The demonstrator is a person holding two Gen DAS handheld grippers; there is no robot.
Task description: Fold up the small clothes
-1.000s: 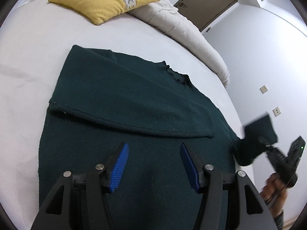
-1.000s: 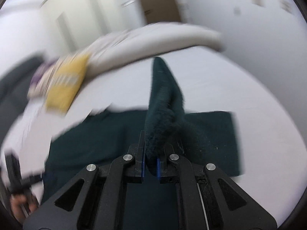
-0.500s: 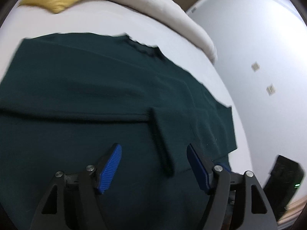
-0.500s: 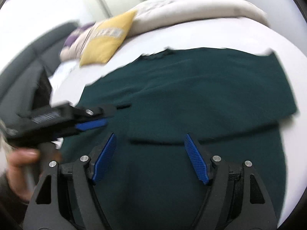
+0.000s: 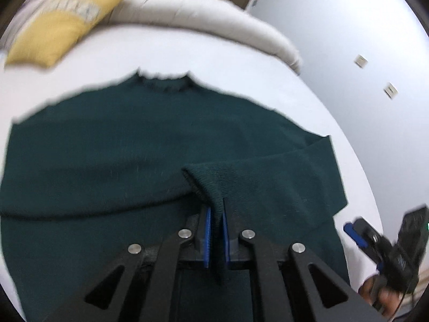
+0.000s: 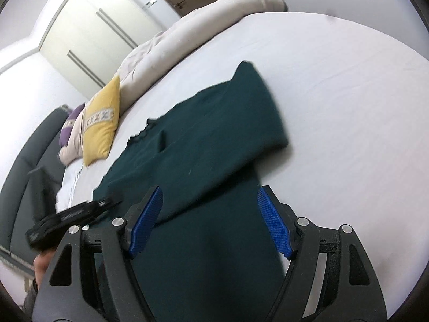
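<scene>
Dark green sweater (image 5: 134, 145) lies on the bed (image 6: 335, 86); left gripper (image 5: 215, 237) pinches its cuff (image 5: 206, 187), right gripper (image 6: 211, 222) gapes wide, holding nothing.

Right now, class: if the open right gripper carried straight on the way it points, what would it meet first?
The right gripper would most likely meet the dark green sweater, at the folded-over sleeve lying across it. Depth is unclear, but nothing else shows between its fingers.
</scene>
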